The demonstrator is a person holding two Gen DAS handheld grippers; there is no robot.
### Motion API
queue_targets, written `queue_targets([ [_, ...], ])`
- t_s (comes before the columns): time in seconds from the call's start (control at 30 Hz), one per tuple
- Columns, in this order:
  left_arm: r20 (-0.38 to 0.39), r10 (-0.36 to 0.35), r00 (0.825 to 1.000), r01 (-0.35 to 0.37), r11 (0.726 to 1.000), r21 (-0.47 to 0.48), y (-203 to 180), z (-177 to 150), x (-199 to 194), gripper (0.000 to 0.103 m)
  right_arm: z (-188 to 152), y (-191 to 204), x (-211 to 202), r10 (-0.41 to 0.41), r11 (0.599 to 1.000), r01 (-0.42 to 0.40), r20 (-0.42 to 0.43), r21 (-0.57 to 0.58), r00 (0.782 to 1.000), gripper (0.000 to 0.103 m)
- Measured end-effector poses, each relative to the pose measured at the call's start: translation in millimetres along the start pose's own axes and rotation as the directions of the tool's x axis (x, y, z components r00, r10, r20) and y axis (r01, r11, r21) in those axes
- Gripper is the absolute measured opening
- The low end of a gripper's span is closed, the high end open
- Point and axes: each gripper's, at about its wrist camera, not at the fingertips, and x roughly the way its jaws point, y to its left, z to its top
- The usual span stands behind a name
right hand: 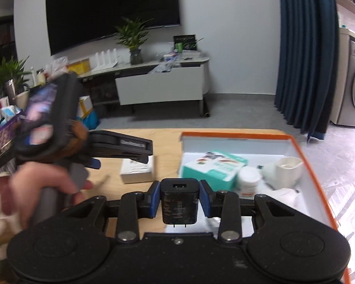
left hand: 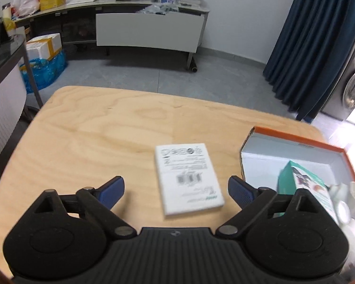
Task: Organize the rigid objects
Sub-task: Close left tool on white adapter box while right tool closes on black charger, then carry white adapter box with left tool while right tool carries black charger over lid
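The left gripper (left hand: 176,190) is hanging over the wooden table (left hand: 94,137) with its blue-padded jaws spread wide and nothing between them. Just ahead of it, in the lower middle of the left wrist frame, a flat white box (left hand: 188,178) is lying printed side up on the wood. The right gripper (right hand: 179,197) is pinching a black charger (right hand: 179,201) between its pads at the centre bottom of its frame. To the right, an orange-rimmed box (right hand: 295,146) is holding a teal carton (right hand: 213,170), a white jar (right hand: 248,181) and a white cup (right hand: 287,169).
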Motion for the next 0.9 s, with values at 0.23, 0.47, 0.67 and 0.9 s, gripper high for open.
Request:
queue_targets([
  [0.23, -0.021, 0.064, 0.998, -0.061, 0.991, 0.122, -8.7, -6.5, 17.1, 0.059, 2.1, -21.5, -15.6, 0.003, 1.0, -0.004, 0.043, 0.029, 0.999, 0.043],
  [0.47, 0.044, 0.014, 0.999, -0.018, 0.995, 0.095, 12.0, -21.2, -52.6, 0.059, 2.3, -36.2, -36.7, -0.034, 0.998, 0.03, 0.085, 0.049, 0.996, 0.043],
  [0.67, 0.103, -0.098, 0.99, 0.088, 0.991, 0.099, -4.1, -37.3, -126.7, 0.059, 6.8, -60.8, -66.2, -0.102, 0.992, 0.091, 0.129, 0.087, 0.986, 0.043],
  [0.9, 0.106, -0.18, 0.978, 0.159, 0.971, 0.177, -45.9, -63.4, -155.9, 0.059, 9.9, -92.2, -92.7, -0.176, 0.98, 0.157, 0.152, 0.124, 0.973, 0.043],
])
